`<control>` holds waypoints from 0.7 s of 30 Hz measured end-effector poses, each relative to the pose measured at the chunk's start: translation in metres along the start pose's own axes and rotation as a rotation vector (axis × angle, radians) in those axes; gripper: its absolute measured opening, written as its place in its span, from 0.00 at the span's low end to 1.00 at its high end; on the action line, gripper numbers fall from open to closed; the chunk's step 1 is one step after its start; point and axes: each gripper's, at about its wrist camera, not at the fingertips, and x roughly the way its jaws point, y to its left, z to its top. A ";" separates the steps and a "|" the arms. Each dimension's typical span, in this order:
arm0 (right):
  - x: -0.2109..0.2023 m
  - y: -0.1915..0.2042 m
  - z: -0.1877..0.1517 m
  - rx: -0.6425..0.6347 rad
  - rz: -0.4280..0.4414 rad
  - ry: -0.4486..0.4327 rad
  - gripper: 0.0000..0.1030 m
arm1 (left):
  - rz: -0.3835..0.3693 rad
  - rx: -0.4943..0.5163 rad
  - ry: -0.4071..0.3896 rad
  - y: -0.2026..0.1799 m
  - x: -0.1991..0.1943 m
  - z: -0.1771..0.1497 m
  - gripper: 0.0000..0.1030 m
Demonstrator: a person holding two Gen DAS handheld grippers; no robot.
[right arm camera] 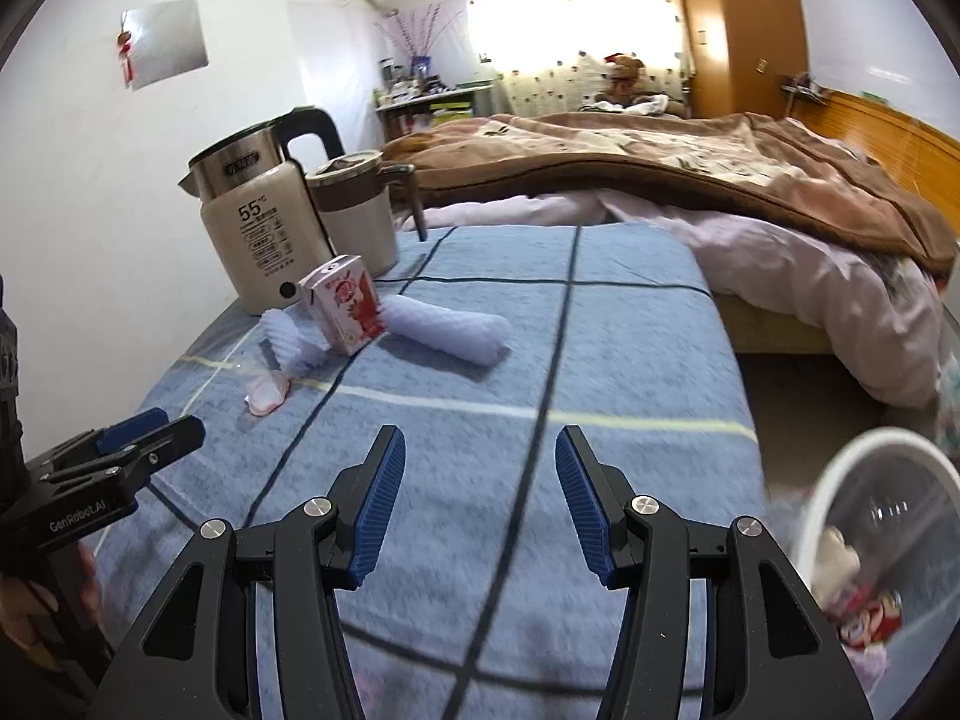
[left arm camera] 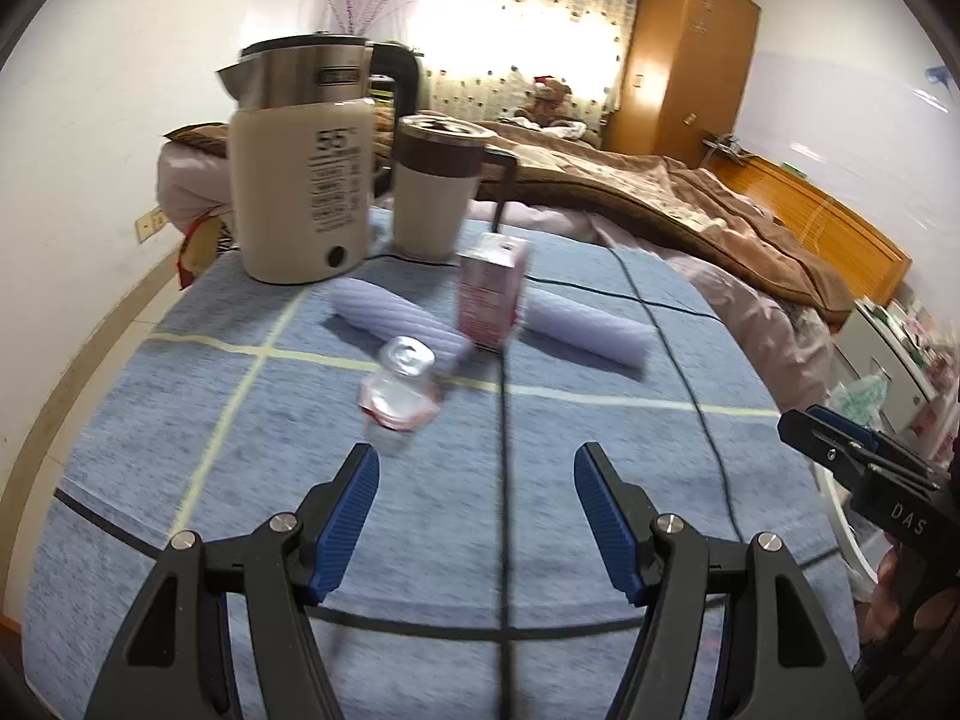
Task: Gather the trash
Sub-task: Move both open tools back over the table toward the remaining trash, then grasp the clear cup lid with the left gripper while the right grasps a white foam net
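A pink drink carton [left arm camera: 493, 293] [right arm camera: 346, 304] stands upright on the blue checked tablecloth [left arm camera: 180, 420] [right arm camera: 630, 348]. In front of it lies a small clear plastic bottle [left arm camera: 399, 387] [right arm camera: 267, 391] with a torn pink-and-white label. My left gripper [left arm camera: 477, 474] is open and empty, a little short of the bottle. My right gripper [right arm camera: 480, 459] is open too, nothing between its fingers, over bare cloth to the right of the trash. Each gripper shows at the edge of the other's view, held by a hand.
A cream kettle [left arm camera: 306, 180] [right arm camera: 258, 228] and a lidded mug [left arm camera: 435, 192] [right arm camera: 360, 210] stand at the back left. Two rolled lilac towels [left arm camera: 591, 330] [right arm camera: 447, 330] flank the carton. A white bin [right arm camera: 882, 540] with trash in it sits off the table's right edge. A bed [right arm camera: 720, 180] lies behind.
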 end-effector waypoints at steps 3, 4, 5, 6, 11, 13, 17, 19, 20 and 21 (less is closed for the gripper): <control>0.012 0.005 0.010 -0.024 0.038 0.009 0.52 | 0.025 0.000 0.001 0.012 0.005 0.005 0.68; 0.018 0.006 0.014 -0.027 0.048 0.013 0.52 | 0.033 0.003 0.003 0.014 0.008 0.008 0.68; 0.024 0.006 0.017 -0.029 0.054 0.018 0.52 | 0.037 0.001 0.009 0.017 0.011 0.010 0.68; 0.029 0.007 0.020 -0.031 0.048 0.023 0.52 | 0.035 0.001 0.014 0.019 0.014 0.012 0.68; 0.059 0.009 0.036 -0.073 0.043 0.048 0.52 | 0.031 0.006 0.025 0.023 0.029 0.020 0.68; 0.071 0.007 0.041 -0.067 0.056 0.058 0.52 | 0.041 0.016 0.038 0.024 0.037 0.022 0.68; 0.087 0.009 0.049 -0.100 0.074 0.046 0.52 | 0.033 0.007 0.047 0.027 0.049 0.027 0.68; 0.095 0.011 0.052 -0.126 0.076 0.044 0.52 | 0.041 0.013 0.055 0.028 0.056 0.030 0.68; 0.100 0.012 0.054 -0.139 0.079 0.046 0.52 | 0.044 0.011 0.060 0.029 0.059 0.031 0.68; 0.104 0.013 0.055 -0.147 0.085 0.047 0.52 | 0.041 0.011 0.063 0.029 0.062 0.032 0.68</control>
